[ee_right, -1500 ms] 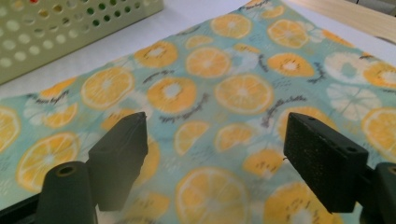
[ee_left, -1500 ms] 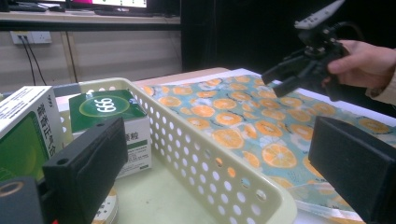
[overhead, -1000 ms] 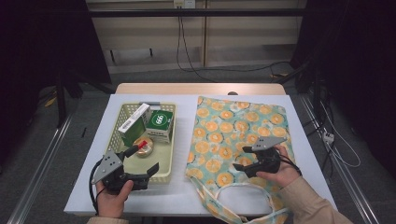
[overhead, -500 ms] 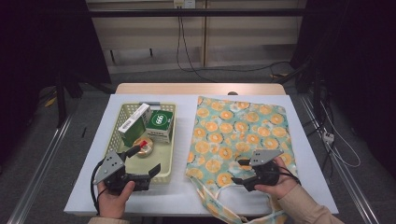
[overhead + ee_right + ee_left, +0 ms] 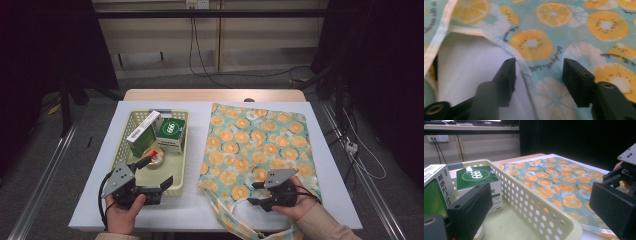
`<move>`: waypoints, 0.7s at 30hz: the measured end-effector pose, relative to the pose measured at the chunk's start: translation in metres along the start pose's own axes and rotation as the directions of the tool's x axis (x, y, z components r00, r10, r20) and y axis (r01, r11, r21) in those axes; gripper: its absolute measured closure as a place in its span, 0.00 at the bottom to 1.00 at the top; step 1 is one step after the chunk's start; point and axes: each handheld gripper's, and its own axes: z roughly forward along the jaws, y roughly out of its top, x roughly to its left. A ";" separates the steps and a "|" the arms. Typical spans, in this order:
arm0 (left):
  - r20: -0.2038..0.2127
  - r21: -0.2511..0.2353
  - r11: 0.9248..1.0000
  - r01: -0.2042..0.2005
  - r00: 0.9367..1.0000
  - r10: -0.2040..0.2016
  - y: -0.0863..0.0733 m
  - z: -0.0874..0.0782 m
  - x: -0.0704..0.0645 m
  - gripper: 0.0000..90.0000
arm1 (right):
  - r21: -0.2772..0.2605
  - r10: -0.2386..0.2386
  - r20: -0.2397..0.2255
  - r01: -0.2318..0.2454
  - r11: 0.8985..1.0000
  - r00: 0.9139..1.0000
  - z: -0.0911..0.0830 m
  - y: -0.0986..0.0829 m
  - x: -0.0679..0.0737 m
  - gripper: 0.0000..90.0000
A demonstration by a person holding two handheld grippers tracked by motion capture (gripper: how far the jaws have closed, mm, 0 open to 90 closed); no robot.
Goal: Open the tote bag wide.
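High view: cloth bag (image 5: 255, 145) with orange-slice print lies flat on the right half of the white table (image 5: 320, 150). Right gripper (image 5: 254, 194) sits over its near edge, by the handle loop, jaws pointing left. Left gripper (image 5: 165, 186) is at the near right corner of the pale yellow basket (image 5: 184, 150), jaws pointing right toward the bag.

Right gripper view adds what the overhead cannot resolve: jaws spread wide, nothing between them, poised just above the bag's hemmed edge (image 5: 524, 67), where printed cloth meets the white surface. One jaw over white, the other over print (contact with the cloth cannot be told).

Left gripper view: jaws wide apart and empty, straddling the basket's perforated wall (image 5: 534, 207), one jaw inside, one outside. It shows the green-topped box (image 5: 477, 176) and a green-and-white box (image 5: 435, 192) from the side; the high view alone shows a round tin (image 5: 152, 159) lying near them.
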 end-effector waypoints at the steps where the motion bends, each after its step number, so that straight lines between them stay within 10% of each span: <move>1: 0.000 -0.001 1.000 0.002 1.000 -0.002 0.000 0.000 0.000 0.05 | -0.001 -0.009 -0.006 0.009 1.000 1.000 0.000 0.000 0.000 0.61; 9: -0.001 -0.008 1.000 0.001 1.000 -0.001 0.000 -0.001 0.000 0.05 | -0.023 0.013 0.007 -0.012 1.000 1.000 0.003 0.001 -0.007 0.95; 21: -0.005 -0.007 1.000 0.000 1.000 0.000 0.001 -0.001 -0.001 0.05 | -0.011 0.026 0.027 -0.025 1.000 0.999 0.011 0.011 -0.011 1.00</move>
